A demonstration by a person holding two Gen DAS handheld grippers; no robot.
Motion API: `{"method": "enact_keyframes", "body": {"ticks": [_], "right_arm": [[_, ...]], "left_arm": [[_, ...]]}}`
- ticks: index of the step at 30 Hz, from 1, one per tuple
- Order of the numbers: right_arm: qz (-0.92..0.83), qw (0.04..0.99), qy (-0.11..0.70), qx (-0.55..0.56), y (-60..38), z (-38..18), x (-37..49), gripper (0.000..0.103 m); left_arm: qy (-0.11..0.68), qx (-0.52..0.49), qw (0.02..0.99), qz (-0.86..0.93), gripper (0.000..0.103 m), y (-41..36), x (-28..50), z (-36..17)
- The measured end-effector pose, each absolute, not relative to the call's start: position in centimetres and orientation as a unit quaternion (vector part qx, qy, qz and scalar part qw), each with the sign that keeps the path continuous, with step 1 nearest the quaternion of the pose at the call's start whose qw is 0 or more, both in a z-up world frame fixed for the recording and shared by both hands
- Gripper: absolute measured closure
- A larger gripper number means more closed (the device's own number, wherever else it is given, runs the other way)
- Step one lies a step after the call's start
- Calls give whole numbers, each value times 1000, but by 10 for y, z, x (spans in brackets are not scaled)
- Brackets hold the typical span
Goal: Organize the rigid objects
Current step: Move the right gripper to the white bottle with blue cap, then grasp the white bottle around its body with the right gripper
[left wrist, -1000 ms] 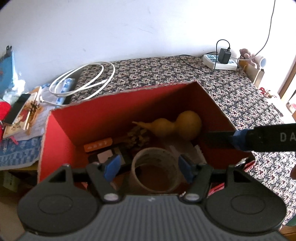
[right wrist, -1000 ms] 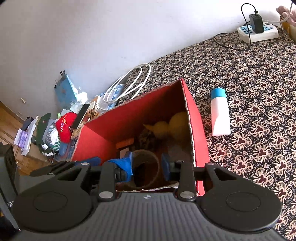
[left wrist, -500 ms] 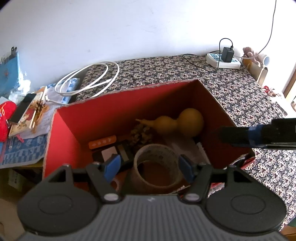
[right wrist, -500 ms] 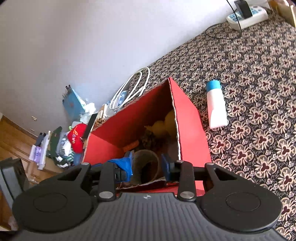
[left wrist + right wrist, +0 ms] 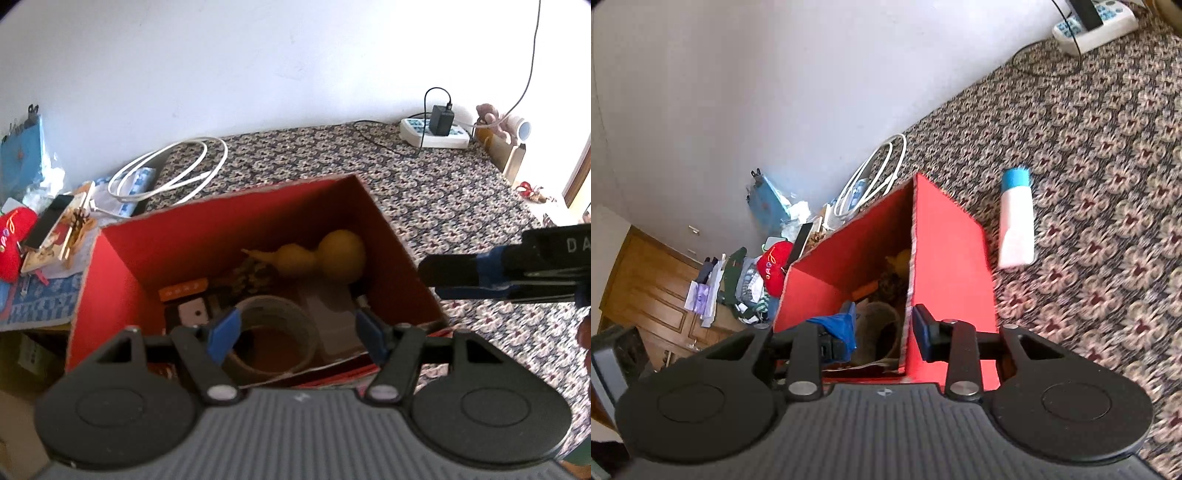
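A red cardboard box [image 5: 122, 266] stands on the patterned cloth. Inside lie a yellow gourd [image 5: 325, 254], a pine cone [image 5: 255, 273], a roll of clear tape [image 5: 273, 332], an orange strip [image 5: 183, 290] and some small cards. My left gripper [image 5: 295, 332] hovers open above the tape roll at the box's near side, holding nothing. My right gripper [image 5: 428, 275] is to the right, outside the box's right wall. Its own view shows the right gripper [image 5: 884, 328] open and empty, level with the box's near right corner [image 5: 945, 258]. A white bottle with a blue cap [image 5: 1015, 221] lies on the cloth beyond the box.
A coiled white cable [image 5: 173, 170] lies behind the box. A power strip with a charger [image 5: 436, 129] sits at the far right by the wall. Left of the box are a phone [image 5: 48, 221], a red plush [image 5: 13, 240] and papers. Wooden drawers [image 5: 646, 288] stand lower left.
My right gripper has drawn away to the right, from over the box's right wall to outside it, and rolled. My left gripper has pulled back slightly; the box looks a little farther.
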State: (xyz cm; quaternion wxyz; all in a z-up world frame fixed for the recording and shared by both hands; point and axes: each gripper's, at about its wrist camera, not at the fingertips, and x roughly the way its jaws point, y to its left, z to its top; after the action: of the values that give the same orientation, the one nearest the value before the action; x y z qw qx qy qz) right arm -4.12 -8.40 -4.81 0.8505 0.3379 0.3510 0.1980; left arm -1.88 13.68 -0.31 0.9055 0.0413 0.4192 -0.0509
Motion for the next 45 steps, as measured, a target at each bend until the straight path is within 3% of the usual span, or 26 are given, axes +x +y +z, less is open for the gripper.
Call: {"method": "enact_keyframes", "body": {"ticks": [17,29,45], "right_arm": [[145,848,391,328,-182,-85,-41,87],[138,854,420,274,-212,-104,-22,85],[168,883,404,171,-150,-98,100,85]], "left_arm": [[359,39,923,-130,35,29,-41,16],[404,69,899,-156,35,-50,-36,-52],[446,66,878,-158,35,-51,-28,-115]]}}
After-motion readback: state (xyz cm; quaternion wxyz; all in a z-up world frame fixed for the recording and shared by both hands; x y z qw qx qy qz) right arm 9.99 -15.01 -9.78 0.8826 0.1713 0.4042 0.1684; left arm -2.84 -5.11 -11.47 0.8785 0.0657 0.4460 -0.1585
